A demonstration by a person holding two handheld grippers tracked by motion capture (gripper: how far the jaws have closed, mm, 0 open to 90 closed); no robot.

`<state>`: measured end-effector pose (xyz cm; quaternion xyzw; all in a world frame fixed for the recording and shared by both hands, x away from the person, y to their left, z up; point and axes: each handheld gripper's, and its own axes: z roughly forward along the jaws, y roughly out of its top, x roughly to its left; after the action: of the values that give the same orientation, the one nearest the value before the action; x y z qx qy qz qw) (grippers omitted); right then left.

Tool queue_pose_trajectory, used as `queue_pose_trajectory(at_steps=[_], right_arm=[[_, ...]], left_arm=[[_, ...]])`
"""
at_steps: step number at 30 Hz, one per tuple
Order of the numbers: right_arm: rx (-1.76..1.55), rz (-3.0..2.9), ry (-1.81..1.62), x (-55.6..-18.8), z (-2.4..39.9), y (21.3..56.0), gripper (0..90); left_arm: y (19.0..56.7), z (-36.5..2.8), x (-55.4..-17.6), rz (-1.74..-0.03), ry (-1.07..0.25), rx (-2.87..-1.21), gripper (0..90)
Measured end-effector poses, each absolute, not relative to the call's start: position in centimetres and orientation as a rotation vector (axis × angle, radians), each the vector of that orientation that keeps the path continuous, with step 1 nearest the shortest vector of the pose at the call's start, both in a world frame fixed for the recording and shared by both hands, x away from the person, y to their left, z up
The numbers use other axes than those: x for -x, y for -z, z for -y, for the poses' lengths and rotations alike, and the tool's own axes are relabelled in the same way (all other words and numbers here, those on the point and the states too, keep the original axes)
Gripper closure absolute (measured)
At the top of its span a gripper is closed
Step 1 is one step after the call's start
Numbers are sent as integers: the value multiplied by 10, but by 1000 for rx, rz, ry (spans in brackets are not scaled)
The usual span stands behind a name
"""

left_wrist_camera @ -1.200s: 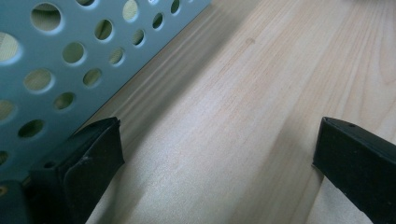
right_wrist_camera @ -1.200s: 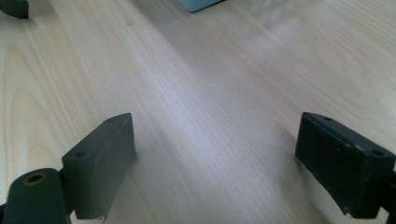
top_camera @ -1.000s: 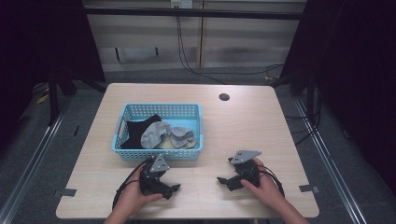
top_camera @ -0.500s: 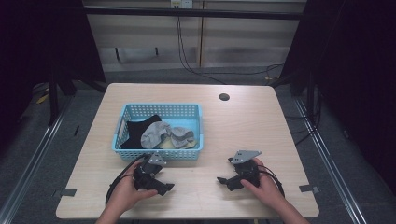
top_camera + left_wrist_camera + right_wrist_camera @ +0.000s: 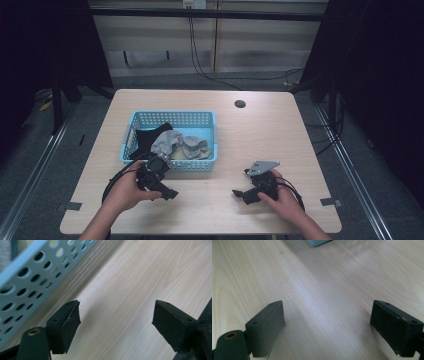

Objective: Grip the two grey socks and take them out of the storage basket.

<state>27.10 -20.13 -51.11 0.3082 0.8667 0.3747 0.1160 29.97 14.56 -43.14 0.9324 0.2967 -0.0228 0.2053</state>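
Pale wood table on a grey floor, dark curtains at both sides, one round hole near the far edge. Left of centre, a blue perforated basket, long axis running left to right, heaped with black and grey cloth. Just near of it, left gripper, jaws spread wide, nothing between. Well to the right, right gripper, jaws likewise apart over bare wood.

The basket beside the left hand-held gripper is getting cropped by the frame edge, and the crumpled cloths inside are looking too small to tell apart.
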Motion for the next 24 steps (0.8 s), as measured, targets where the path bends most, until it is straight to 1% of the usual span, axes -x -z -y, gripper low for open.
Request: queue_pose_trajectory(at_steps=[2,6,14,19,24], right_arm=[[-903,-2538,-1098,-271,201,511,115],[-903,-2538,-1098,-271,201,511,115],[-903,-2538,-1098,-271,201,511,115],[-903,-2538,-1098,-271,201,511,115],[-903,-2538,-1098,-271,201,511,115]], left_arm=[[420,-145,-305,-834,64,-2592,213],[411,-147,-310,-842,61,-2583,212],[390,-151,-331,-884,2,-2564,215],[387,-153,-345,-914,-29,-2543,216],[391,-156,-366,-987,-104,-2506,217]])
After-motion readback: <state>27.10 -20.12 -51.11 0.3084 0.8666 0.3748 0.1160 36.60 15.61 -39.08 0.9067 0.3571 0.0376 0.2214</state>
